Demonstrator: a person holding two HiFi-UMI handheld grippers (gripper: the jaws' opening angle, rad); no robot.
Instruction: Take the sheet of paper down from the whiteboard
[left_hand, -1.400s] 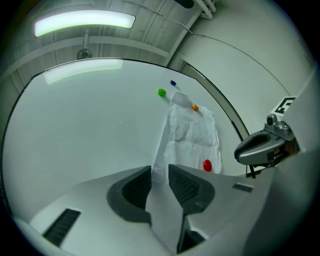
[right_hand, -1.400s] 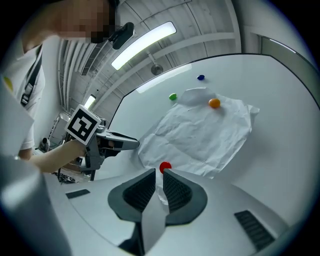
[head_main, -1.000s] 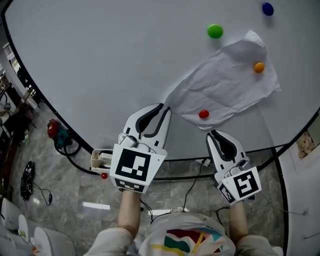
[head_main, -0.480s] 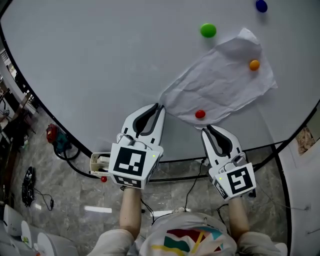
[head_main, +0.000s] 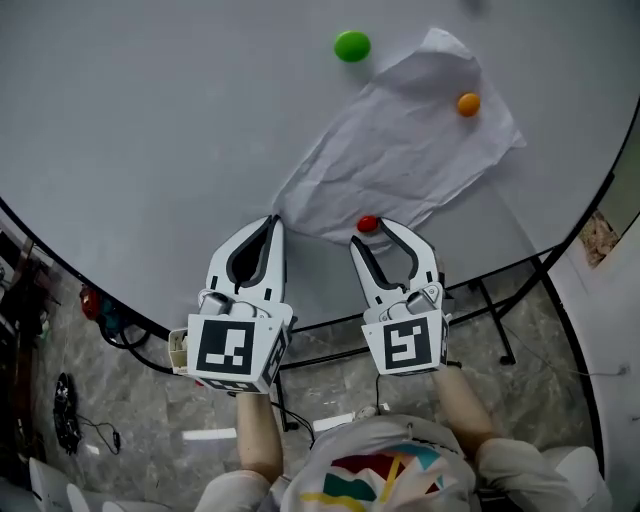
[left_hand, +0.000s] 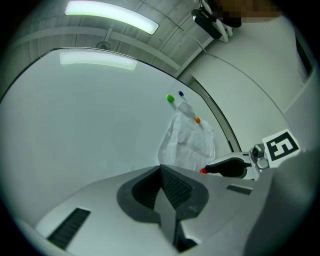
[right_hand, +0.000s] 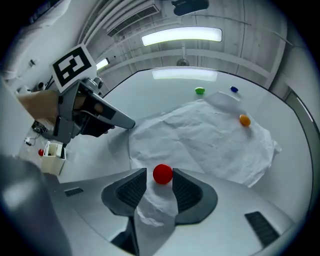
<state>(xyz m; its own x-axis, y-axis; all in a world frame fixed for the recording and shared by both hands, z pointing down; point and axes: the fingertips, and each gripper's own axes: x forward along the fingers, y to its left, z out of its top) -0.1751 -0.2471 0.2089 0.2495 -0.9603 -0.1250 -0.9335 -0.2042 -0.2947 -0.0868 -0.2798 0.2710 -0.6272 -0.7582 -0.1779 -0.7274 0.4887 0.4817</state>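
- No word, number or brand name can be read anywhere in these views.
- The marker cube (head_main: 233, 349) of the left gripper (head_main: 271, 220) bears a black-and-white square code (blocks only, no letters).
- The marker cube (head_main: 405, 344) of the right gripper (head_main: 370, 232) carries another such code, with a different pattern of blocks.
- The sheet of paper (head_main: 400, 150) shows only creases.
- The person's shirt (head_main: 375, 478) has a print of coloured shapes without lettering.

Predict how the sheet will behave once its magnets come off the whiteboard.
The sheet is creased and its top corner curls off the board, so it is probably thin and floppy. Only the red magnet and orange magnet pin it, so it looks light and would likely sag or slide once freed.
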